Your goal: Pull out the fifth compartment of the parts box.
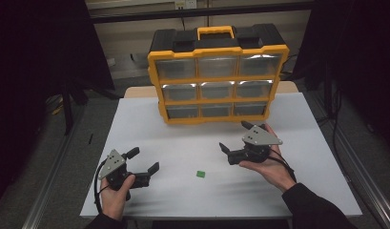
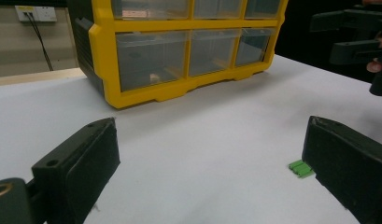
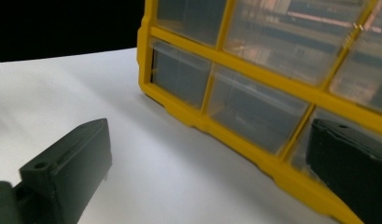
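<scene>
A small green block point(image 1: 200, 174) lies on the white table point(image 1: 183, 200), between my two grippers. My left gripper point(image 1: 144, 160) hovers near the front left, open and holding nothing. In the left gripper view the green block point(image 2: 300, 168) sits just inside the right-hand jaw of the left gripper point(image 2: 212, 161). My right gripper point(image 1: 234, 136) is open and empty, held right of centre and close to the organizer. In the right gripper view the right gripper point(image 3: 207, 163) faces the organizer's bottom row of drawers point(image 3: 254, 112).
A yellow and black organizer point(image 1: 217, 76) with clear plastic drawers stands upright at the back of the table, also seen as the organizer point(image 2: 179, 56) in the left gripper view. The other hand's gripper point(image 2: 354, 32) shows at that view's upper right. Dark floor surrounds the table.
</scene>
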The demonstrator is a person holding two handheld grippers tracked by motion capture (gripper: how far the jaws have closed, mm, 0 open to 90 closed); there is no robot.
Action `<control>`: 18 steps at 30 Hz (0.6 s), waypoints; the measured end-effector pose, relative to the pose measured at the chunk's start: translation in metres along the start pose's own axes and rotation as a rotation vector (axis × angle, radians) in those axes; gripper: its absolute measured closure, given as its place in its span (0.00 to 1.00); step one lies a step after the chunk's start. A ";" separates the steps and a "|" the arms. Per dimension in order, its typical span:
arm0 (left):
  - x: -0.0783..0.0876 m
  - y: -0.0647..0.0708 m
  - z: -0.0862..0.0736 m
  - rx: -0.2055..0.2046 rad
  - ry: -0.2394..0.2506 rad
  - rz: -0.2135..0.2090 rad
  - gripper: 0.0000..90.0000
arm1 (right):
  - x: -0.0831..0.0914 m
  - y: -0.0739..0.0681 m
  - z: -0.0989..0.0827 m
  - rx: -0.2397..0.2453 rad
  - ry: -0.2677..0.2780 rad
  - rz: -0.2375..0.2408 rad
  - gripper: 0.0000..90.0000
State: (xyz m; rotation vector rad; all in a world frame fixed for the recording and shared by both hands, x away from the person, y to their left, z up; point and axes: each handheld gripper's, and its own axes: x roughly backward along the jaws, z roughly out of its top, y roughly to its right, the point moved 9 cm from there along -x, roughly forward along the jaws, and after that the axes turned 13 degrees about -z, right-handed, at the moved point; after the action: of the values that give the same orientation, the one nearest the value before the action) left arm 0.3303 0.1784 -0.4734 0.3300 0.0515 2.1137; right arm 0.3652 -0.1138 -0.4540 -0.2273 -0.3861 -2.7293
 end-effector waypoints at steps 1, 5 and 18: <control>0.000 -0.001 0.000 -0.014 -0.007 -0.001 0.04 | 0.000 0.000 0.000 0.000 0.000 0.000 0.00; 0.000 -0.001 0.000 -0.016 -0.008 0.004 0.04 | -0.012 -0.006 0.007 0.038 0.006 0.011 0.00; 0.000 -0.002 -0.002 0.006 -0.011 0.005 0.04 | -0.035 -0.006 0.036 0.240 0.108 -0.070 0.01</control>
State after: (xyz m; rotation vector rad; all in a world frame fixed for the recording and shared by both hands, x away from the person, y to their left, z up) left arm 0.3312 0.1794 -0.4758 0.3458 0.0506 2.1171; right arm 0.3991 -0.0862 -0.4284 -0.0014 -0.6950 -2.7157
